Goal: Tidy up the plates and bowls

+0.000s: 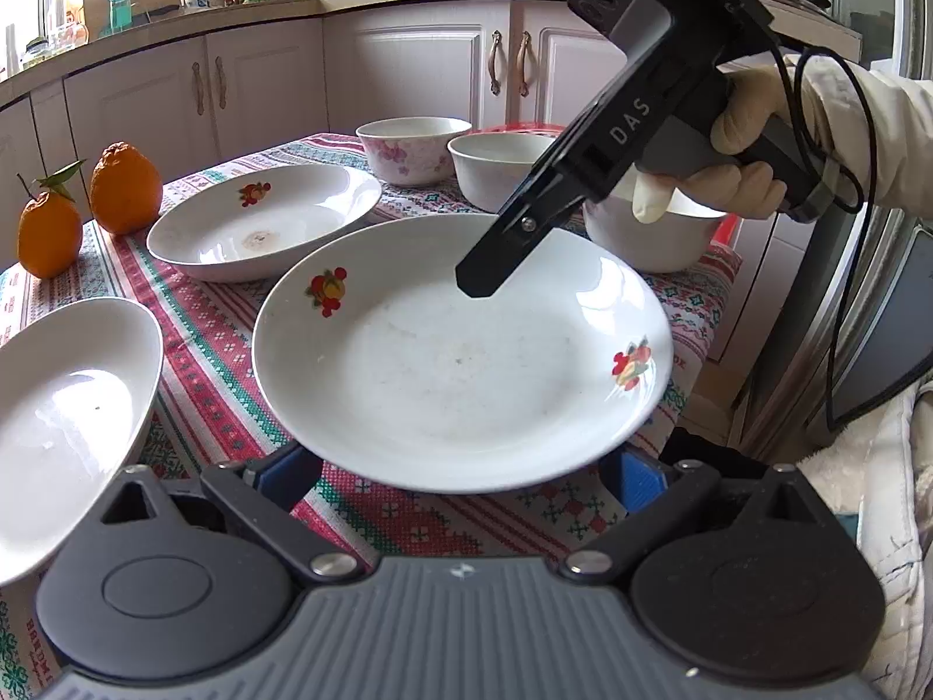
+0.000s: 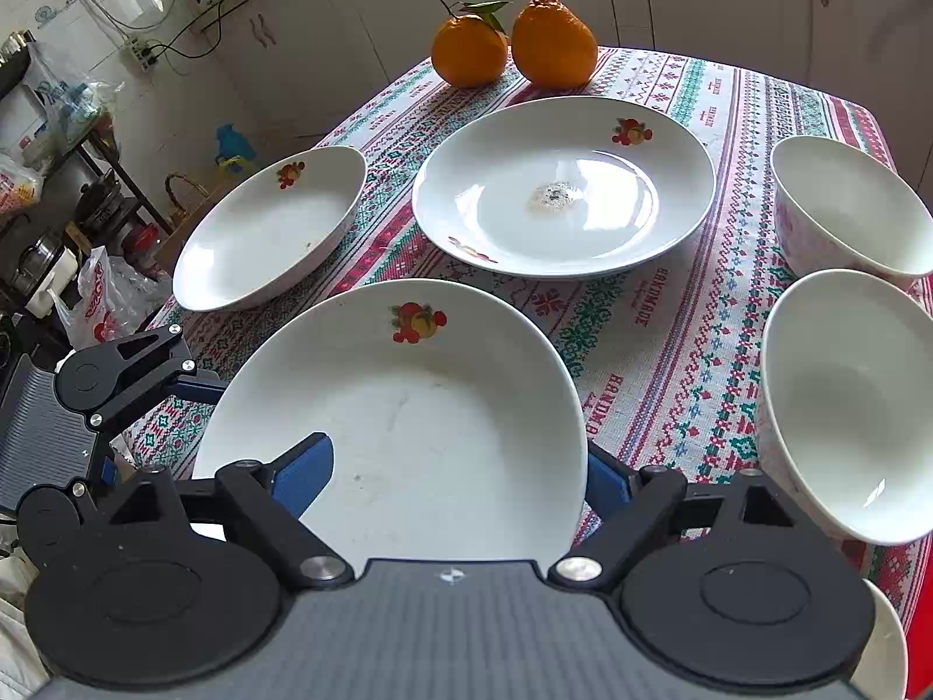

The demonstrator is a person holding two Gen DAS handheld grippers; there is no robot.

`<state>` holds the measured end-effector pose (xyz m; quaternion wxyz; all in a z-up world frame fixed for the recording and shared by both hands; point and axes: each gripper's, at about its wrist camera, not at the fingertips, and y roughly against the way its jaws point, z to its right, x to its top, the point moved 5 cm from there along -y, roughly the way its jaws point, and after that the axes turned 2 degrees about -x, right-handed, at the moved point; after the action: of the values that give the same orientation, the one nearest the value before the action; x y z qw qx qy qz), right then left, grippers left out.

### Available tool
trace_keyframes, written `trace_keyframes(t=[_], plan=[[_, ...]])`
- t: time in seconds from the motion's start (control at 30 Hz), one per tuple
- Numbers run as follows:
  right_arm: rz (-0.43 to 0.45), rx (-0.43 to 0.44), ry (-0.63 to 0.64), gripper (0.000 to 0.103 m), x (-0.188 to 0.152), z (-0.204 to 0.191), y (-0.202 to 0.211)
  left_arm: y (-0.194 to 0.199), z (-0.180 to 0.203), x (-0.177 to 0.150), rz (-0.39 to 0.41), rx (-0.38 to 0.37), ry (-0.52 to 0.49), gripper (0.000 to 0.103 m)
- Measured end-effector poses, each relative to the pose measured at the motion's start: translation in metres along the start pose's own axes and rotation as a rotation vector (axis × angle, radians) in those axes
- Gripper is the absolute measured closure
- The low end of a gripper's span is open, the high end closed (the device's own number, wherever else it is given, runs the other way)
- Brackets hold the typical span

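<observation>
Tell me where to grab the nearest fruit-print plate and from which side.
Grip the near rim of the plate, coming in low from the table's near edge. It is shallow and its upswept rim overhangs the cloth, so one finger can slide under and one over. The right gripper already straddles that rim.

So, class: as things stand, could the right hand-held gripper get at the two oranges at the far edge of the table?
Probably not directly. The white fruit-print plate sits between the right hand-held gripper fingers, and another white plate lies between it and the two oranges.
</observation>
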<state>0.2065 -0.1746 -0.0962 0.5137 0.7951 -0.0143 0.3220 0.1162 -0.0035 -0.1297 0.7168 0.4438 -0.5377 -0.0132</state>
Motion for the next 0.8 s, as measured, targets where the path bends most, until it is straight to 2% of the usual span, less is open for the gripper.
trace_keyframes(t=[0.2, 0.43, 0.8], plan=[[0.003, 0.003, 0.024, 0.011, 0.009, -0.01, 0.002, 0.013, -0.003, 0.002, 0.015, 0.015, 0.024, 0.003], [0.021, 0.036, 0.103, 0.011, 0.038, -0.039, 0.003, 0.043, -0.02, 0.002, 0.042, 0.075, 0.071, 0.003], [0.015, 0.138, 0.263, 0.011, 0.108, -0.107, -0.05, 0.093, -0.078, -0.019, 0.042, 0.262, 0.174, 0.003]])
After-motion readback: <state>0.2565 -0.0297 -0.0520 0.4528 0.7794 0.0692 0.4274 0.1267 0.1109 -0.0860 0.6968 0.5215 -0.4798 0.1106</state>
